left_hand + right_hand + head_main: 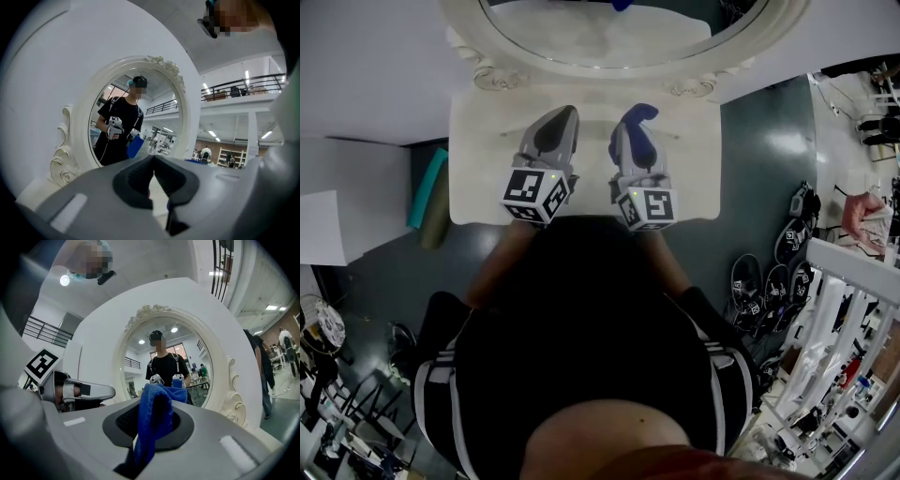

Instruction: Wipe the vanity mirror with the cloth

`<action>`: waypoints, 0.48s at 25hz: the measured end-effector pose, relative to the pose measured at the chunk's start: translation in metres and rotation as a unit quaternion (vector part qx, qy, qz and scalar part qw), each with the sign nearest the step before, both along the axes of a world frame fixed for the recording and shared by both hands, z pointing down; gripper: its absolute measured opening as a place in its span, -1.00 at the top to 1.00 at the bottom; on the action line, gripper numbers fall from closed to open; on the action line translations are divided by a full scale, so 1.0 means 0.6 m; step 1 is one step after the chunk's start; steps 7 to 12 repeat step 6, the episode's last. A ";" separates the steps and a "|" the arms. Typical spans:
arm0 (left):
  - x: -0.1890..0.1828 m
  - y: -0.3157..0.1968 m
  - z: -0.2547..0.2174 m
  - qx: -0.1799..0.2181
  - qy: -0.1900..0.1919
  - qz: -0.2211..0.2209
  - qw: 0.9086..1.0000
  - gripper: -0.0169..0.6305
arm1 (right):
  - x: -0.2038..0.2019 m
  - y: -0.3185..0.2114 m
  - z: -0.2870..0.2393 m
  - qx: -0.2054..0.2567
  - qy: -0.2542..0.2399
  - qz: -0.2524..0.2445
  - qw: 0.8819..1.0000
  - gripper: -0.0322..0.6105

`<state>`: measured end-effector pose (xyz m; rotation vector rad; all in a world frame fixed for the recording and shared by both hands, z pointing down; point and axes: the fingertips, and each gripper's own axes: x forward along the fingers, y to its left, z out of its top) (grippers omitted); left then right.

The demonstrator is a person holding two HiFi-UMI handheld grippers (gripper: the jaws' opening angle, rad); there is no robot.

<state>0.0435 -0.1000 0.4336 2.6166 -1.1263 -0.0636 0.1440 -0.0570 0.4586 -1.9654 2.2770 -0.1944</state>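
An oval vanity mirror (pixel 609 33) in an ornate white frame stands at the back of a white vanity table (pixel 487 141). My right gripper (pixel 639 117) is shut on a blue cloth (pixel 637 141) and hovers over the table just short of the mirror. In the right gripper view the cloth (pixel 152 423) hangs between the jaws of the right gripper (pixel 154 390), with the mirror (pixel 164 357) straight ahead. My left gripper (pixel 565 114) is beside it, shut and holding nothing. The left gripper (pixel 153 160) faces the mirror (pixel 154 103) from the left, and the person shows in its glass.
A teal roll (pixel 427 187) leans beside the table's left side on the dark floor. Several spare grippers (pixel 759 281) lie on the floor at the right, near a white rack (pixel 844 309). White wall panels (pixel 356 66) flank the mirror.
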 end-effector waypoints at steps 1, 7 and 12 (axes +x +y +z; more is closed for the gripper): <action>0.000 -0.001 0.001 0.000 0.000 0.000 1.000 0.92 | -0.001 -0.001 0.001 -0.001 0.001 -0.001 1.000 0.77; 0.002 -0.004 0.004 -0.001 -0.001 -0.001 1.000 0.92 | 0.000 -0.004 0.006 -0.002 0.000 -0.004 1.000 0.77; 0.002 -0.004 0.004 -0.001 -0.001 -0.001 1.000 0.92 | 0.000 -0.004 0.006 -0.002 0.000 -0.004 1.000 0.77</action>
